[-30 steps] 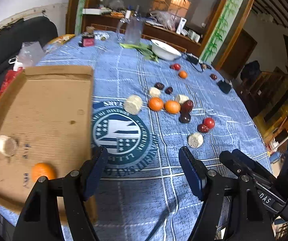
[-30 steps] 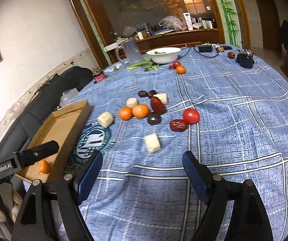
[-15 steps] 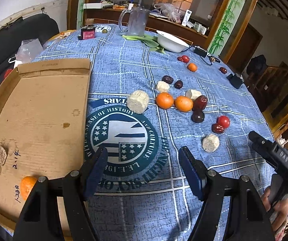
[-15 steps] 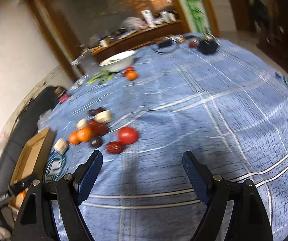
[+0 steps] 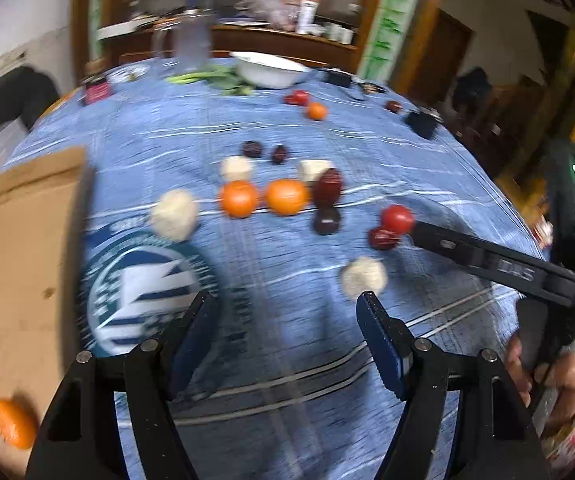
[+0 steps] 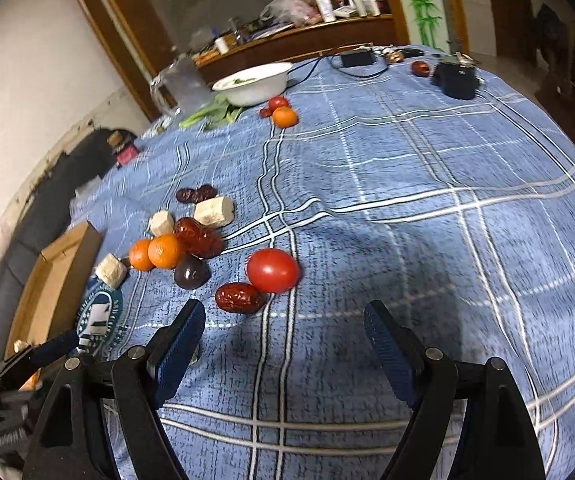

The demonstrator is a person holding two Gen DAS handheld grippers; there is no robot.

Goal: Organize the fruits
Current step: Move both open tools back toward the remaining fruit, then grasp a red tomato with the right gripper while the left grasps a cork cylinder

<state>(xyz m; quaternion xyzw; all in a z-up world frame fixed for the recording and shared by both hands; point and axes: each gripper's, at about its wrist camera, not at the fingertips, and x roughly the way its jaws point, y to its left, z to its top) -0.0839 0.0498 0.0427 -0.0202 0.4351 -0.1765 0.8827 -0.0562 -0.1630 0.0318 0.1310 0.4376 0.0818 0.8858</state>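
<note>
The right tool [image 6: 283, 334] hangs over the blue checked cloth of the tabletop [image 6: 427, 208]; its jaws are closing but still wide apart, with only cloth between them. Just beyond its fingertips lie a red date [image 6: 240, 298] and a red tomato [image 6: 273, 270], which touch each other. A little farther to the left are a dark plum [image 6: 191, 273], two oranges [image 6: 159, 252] side by side, a bigger date [image 6: 198, 237] and some pale cut pieces [image 6: 213, 211].

The left tool [image 5: 287, 320] is spread and holds nothing. One pale piece [image 5: 364, 276] lies just beyond its right fingertip. At the left edge is an open cardboard box [image 5: 19, 240], and one orange [image 5: 14, 424] lies in its near corner.

Far back on the tabletop stand a white bowl [image 6: 253, 82], green leaves [image 6: 211, 114], a clear jug [image 6: 181, 84], and one more tomato with an orange [image 6: 284, 116] beside it.
</note>
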